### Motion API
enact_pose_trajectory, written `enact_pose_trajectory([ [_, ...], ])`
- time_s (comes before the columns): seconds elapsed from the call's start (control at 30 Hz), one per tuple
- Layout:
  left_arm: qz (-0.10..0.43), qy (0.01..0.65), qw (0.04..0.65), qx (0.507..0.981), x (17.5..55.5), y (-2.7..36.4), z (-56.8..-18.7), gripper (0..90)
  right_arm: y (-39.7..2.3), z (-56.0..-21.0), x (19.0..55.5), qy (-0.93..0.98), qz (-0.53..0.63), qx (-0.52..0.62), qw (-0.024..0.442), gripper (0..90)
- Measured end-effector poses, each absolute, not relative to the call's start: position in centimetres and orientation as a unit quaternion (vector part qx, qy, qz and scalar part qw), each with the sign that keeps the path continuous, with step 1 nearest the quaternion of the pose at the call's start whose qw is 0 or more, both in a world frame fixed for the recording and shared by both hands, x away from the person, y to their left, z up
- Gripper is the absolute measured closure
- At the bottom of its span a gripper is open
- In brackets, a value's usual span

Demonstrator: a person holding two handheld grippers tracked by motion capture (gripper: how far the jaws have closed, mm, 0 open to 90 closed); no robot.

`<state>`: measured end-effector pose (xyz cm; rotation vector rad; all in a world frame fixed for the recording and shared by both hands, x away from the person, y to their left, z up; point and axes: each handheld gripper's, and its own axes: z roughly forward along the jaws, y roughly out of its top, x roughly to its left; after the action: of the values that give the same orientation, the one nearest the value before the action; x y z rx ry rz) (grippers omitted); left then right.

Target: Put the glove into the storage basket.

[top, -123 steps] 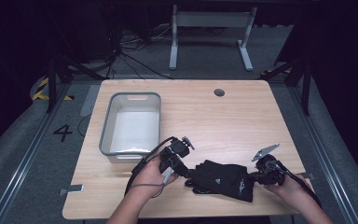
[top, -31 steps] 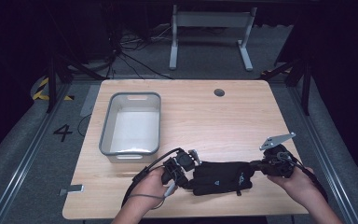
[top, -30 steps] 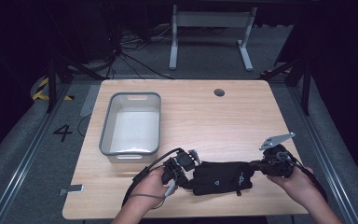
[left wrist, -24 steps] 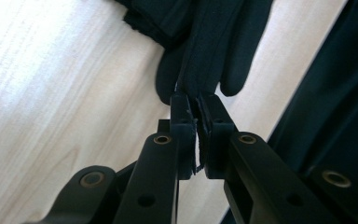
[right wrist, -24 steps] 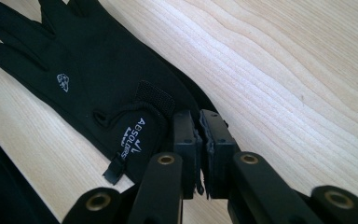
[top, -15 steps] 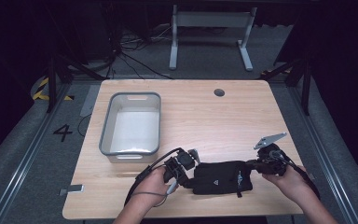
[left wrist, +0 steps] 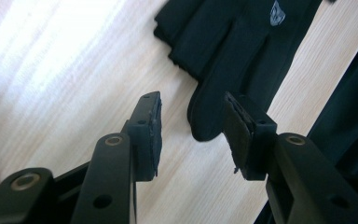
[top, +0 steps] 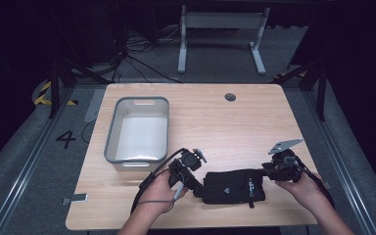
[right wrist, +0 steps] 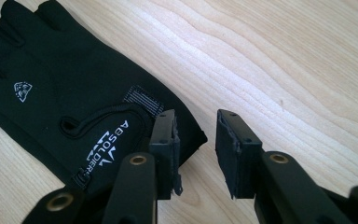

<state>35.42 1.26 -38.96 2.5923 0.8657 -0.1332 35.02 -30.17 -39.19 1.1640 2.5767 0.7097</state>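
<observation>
Flat black fabric glove point(top: 232, 186) w/ white logo, woodgrain table point(top: 254, 127)

Each black gripper, left gripper point(top: 199, 182) and right gripper point(top: 266, 172), has brass-ringed screw holes, trailing cable; the right carries a grey three-cornered plate.

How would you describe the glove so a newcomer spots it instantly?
Start at the wooden table, then its near edge between the left gripper and right gripper. The black glove lies flat there, white lettering at its cuff; the grey bin sits farther back.
</observation>
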Motion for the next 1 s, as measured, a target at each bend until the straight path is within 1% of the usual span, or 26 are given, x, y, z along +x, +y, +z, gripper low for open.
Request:
enact_pose_trajectory([
  [0.37, -0.037, 0.283, 0.244, 0.927, 35.2, -0.1, -37.7, 54.3, -32.1, -38.5, 34.3, 0.858, 0.266, 0.42, 0.126, 65.0],
  [0.77, -0.044, 0.252, 0.251, 0.934, 35.6, -1.9, -37.7, 51.3, -34.0, -38.8, 34.0, 0.845, 0.279, 0.439, 0.124, 57.1],
  [1.0, -0.04, 0.228, 0.256, 0.939, 35.8, -3.4, -37.8, 47.2, -34.6, -38.8, 34.1, 0.843, 0.281, 0.44, 0.13, 56.0],
])
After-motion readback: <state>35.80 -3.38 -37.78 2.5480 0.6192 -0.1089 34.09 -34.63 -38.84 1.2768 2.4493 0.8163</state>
